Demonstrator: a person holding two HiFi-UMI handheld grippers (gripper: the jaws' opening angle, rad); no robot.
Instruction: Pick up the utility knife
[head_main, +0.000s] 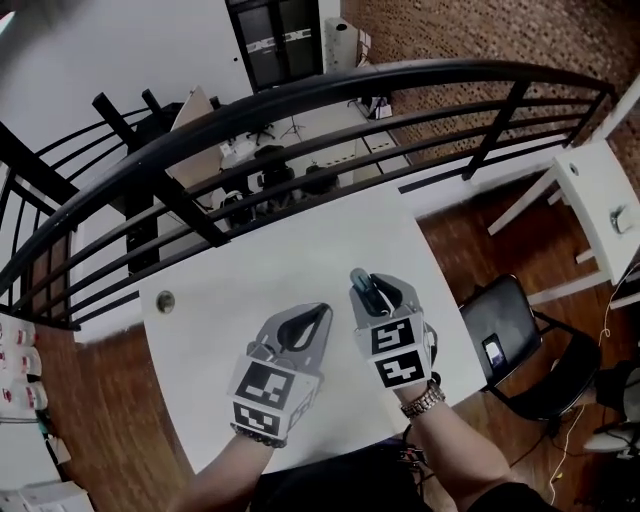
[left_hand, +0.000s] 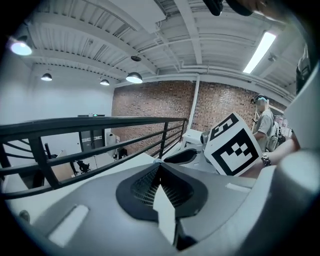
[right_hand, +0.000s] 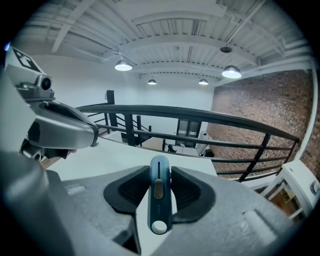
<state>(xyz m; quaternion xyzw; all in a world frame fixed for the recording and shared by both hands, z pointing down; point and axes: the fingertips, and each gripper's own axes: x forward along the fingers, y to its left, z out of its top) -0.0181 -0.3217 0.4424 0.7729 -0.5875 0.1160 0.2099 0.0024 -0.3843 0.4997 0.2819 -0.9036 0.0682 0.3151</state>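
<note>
The utility knife (right_hand: 159, 197), dark blue with a brass slider and a hole at its near end, is clamped lengthwise between my right gripper's (right_hand: 160, 167) jaws, its tip pointing away. In the head view the right gripper (head_main: 370, 285) holds the knife (head_main: 364, 289) up above the white table (head_main: 250, 270). Just to its left my left gripper (head_main: 320, 316) is lifted to about the same height. Its tips (left_hand: 160, 163) meet with nothing between them. The right gripper's marker cube (left_hand: 231, 145) shows close beside it.
A black railing (head_main: 330, 100) curves round the table's far side, with a lower floor beyond it. A small round fitting (head_main: 165, 300) sits near the table's left edge. A black chair (head_main: 510, 345) stands at the right, and white furniture (head_main: 600, 195) stands further right.
</note>
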